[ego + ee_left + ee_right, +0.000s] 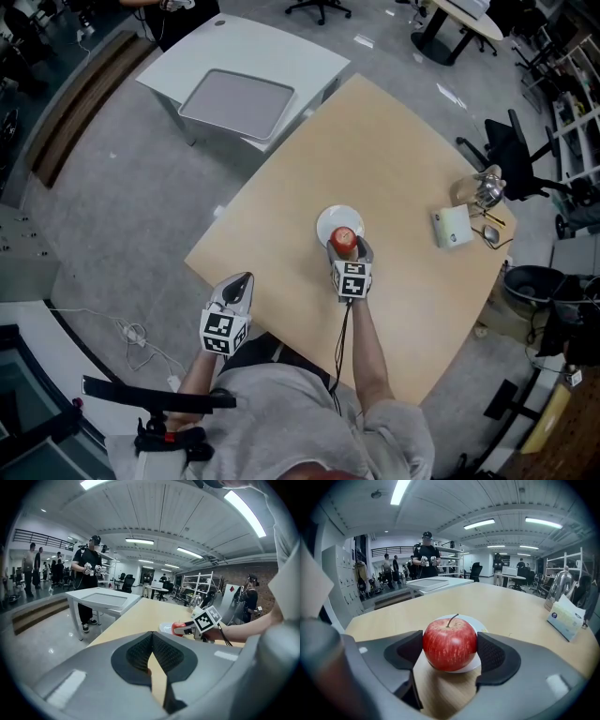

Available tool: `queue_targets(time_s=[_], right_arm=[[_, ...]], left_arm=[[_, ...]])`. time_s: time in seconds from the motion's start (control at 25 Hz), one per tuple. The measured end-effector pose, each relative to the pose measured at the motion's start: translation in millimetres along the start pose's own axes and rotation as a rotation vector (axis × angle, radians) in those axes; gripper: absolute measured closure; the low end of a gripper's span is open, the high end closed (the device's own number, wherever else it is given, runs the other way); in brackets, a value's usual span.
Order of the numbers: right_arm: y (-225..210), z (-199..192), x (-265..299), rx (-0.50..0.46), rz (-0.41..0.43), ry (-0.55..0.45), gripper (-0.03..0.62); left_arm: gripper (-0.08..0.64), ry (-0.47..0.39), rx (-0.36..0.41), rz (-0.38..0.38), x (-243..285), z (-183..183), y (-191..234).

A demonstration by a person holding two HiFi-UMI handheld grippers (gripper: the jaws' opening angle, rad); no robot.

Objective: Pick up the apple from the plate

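The right gripper (450,654) is pinching the apple (450,641) squarely between its fingers (494,656), so lifting straight off the plate (476,622) beneath looks best; the left gripper (152,654) is idling closed, empty.

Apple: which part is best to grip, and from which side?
Grip the apple at its widest middle, across the round flanks, coming in level from the person's side, as the right gripper does. Its stem points up; the plate lies below.
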State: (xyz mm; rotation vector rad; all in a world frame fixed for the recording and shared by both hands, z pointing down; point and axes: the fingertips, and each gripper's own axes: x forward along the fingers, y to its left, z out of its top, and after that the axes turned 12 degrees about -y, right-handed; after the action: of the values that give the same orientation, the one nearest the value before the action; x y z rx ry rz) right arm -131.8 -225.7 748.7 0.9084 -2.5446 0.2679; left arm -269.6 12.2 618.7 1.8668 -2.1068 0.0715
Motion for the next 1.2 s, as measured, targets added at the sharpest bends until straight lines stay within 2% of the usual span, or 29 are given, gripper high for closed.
queue_targets(time_s=[0.44, 1.2], right_arm=[[-2.8, 9.7, -10.9, -0.005, -0.034, -0.035, 0.225], [-11.6, 5.5, -65.6, 0.047, -0.116, -0.079, 0.225]], left_arm=[[0.541, -0.019, 0.010, -0.021, -3.5, 3.0, -0.4], [0.541, -0.036, 0.030, -0.117, -7.2, 4.2, -23.6]])
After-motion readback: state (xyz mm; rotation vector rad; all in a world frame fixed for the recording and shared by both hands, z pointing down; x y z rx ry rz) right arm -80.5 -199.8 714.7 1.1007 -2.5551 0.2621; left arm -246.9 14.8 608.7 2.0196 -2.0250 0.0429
